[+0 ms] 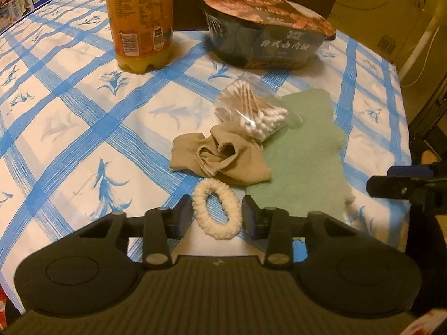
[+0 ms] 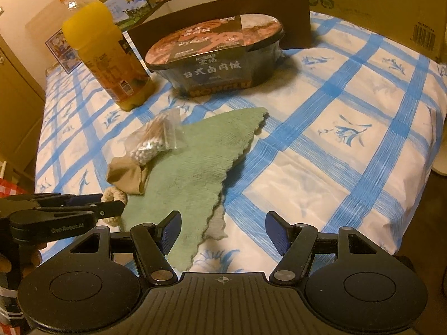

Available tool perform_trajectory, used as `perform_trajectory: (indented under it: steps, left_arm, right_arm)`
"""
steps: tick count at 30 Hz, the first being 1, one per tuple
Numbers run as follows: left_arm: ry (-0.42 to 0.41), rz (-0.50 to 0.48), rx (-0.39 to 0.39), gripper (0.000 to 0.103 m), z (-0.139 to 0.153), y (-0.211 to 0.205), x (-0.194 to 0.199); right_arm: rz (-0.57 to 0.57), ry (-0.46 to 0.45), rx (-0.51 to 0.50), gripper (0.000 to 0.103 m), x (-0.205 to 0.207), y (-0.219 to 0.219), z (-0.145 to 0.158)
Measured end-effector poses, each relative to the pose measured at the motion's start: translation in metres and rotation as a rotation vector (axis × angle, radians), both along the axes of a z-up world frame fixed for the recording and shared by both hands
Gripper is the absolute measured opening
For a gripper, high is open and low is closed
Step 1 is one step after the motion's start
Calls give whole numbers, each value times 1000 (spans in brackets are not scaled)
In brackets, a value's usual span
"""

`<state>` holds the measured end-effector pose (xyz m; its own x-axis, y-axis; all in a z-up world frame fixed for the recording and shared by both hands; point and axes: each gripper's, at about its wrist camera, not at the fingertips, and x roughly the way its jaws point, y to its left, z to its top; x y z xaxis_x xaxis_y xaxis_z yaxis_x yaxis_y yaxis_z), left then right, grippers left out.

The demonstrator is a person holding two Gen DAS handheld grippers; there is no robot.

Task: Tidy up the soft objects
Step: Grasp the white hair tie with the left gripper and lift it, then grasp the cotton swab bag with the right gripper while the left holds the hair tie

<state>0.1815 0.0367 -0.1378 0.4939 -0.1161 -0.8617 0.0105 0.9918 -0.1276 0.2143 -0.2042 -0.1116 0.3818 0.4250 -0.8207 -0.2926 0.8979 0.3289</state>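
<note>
Surface: one worktop (image 1: 69, 117) is lying under a white cloth with a blue grid and blue flower prints.
Soft things: three are lying close together near the front edge, namely one cream scrunchie (image 1: 217, 214), one beige sock (image 1: 223, 160) and one green towel (image 1: 301, 164).
Scrunchie: it is lying flat as an open ring, just in front of the sock and beside the towel's near left edge.
Sock: it is lying crumpled, overlapping the towel's left edge.
Towel: it is spreading out flat, with its near corner folding over to show a pale underside.
Cotton swabs: one clear bag of cotton swabs (image 1: 252, 111) is resting partly on the sock and partly on the towel.
Drink: one bottle of orange juice (image 2: 104, 55) is standing upright at the back left, well apart from the soft things.
Food: one sealed instant rice bowl (image 2: 220, 58) is sitting behind the towel, in front of one dark brown box (image 2: 223, 8).
Left gripper: the left gripper (image 1: 217, 217) is hanging low over the scrunchie with a finger on either side of the ring; its jaws are standing partly apart and I cannot tell whether the pads are touching the ring.
Right gripper: the right gripper (image 2: 222, 230) is hovering over the towel's near corner with jaws spread wide and holding nothing.
Person: part of one hand (image 2: 16, 259) is showing at the left gripper's handle.
</note>
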Motion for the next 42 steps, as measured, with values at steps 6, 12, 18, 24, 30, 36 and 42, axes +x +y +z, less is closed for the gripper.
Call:
perform_trajectory:
  steps: [6, 12, 18, 24, 30, 36, 42]
  left_arm:
    - [-22, -14, 2, 15, 0, 3, -3]
    - [-54, 23, 34, 15, 11, 23, -11]
    - [-78, 101, 64, 15, 20, 51, -11]
    - [-87, 144, 64, 15, 21, 69, -8]
    - [-83, 153, 54, 15, 17, 72, -4]
    - [-80, 148, 46, 15, 14, 73, 1]
    - [-80, 141, 44, 15, 13, 71, 5]
  right_arm:
    - [10, -14, 6, 67, 3, 4, 1]
    - [54, -63, 33, 67, 10, 20, 9]
    - [123, -107, 52, 67, 26, 54, 14]
    - [172, -151, 41, 67, 43, 92, 9]
    - [157, -164, -13, 67, 61, 116, -8]
    - [187, -180, -44, 67, 58, 123, -27]
    - [223, -216, -59, 38, 51, 122, -30]
